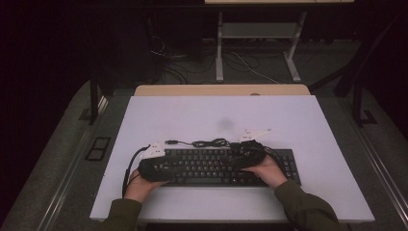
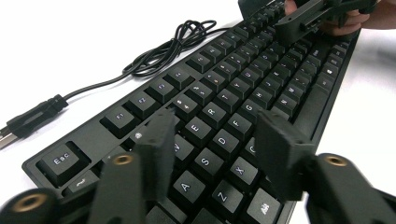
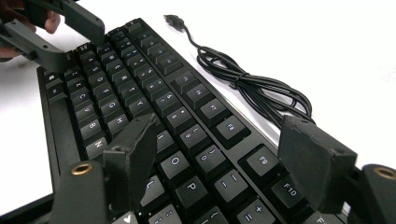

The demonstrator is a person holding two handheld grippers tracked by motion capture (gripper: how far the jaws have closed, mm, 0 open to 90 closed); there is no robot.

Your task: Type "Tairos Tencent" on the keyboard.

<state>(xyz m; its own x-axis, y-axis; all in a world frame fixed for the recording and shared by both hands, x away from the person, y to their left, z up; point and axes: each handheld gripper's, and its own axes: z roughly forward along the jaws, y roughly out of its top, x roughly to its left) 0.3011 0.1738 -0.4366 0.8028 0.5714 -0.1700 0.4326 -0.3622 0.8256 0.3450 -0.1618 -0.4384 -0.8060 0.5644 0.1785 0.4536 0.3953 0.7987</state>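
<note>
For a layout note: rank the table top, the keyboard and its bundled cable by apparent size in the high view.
1. White table top, by far the largest.
2. Black keyboard, a long slab partly under both grippers.
3. Bundled cable, a thin dark bunch behind the keyboard, smallest.

keyboard point(image 1: 211, 166): black, white legends; cable point(image 1: 211, 142): black; table point(image 1: 192, 115): white
</note>
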